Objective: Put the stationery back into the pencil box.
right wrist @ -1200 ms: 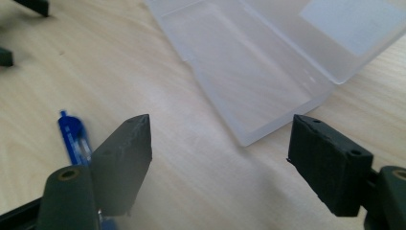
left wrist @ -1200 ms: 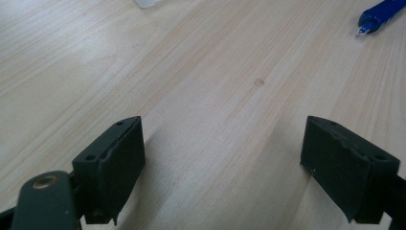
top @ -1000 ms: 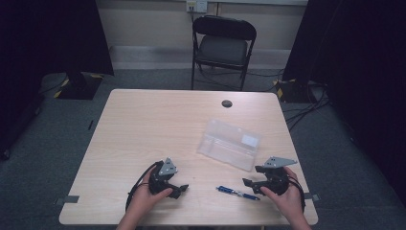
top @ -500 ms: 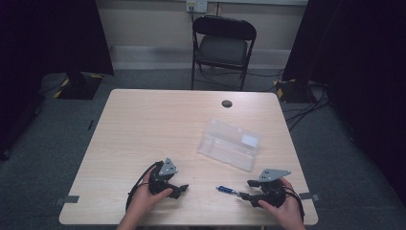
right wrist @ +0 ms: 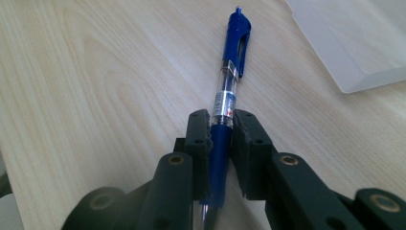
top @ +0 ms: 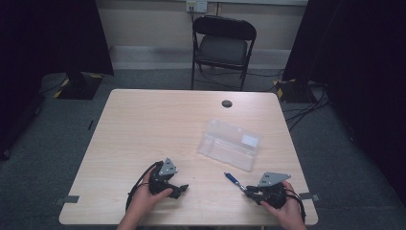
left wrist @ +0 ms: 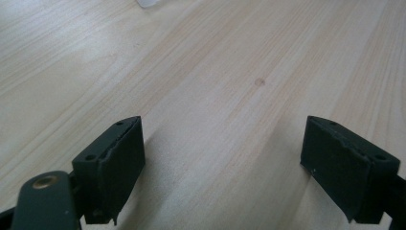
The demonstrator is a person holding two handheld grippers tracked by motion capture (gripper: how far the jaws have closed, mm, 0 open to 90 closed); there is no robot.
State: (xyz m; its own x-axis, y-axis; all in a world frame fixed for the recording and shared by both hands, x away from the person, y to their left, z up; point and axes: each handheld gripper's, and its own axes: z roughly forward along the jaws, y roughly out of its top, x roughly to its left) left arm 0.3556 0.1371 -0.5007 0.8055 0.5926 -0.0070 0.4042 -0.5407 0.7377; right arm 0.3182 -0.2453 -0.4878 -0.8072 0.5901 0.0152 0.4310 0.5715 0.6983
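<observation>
The right tongs (right wrist: pixel 221 139) were clamped on a blue retractable pen (right wrist: pixel 229 81) low in the right gripper view, the jaws pinching its blue grip section while the clear barrel and clip end ran up toward the top of the frame. In the high view the pen (top: pixel 234 180) lay at the lower right of the wooden surface (top: pixel 158 124), just below a clear plastic case (top: pixel 229 144) that sat closed near the right of centre. The left tongs (top: pixel 181 190), at lower left of that view, stood wide open over bare wood with nothing between the jaws, as the left gripper view (left wrist: pixel 222 163) confirmed.

The step in hand looked to be lifting the pen. Done well, it would call for a steady squeeze and a straight, level rise, since the grip was near one end and the long free end could droop or swivel. Should the case be the goal, the idle left tongs would likely be needed to steady or open it first. A black round cap (top: pixel 226 103) lay far up the surface, well apart.
</observation>
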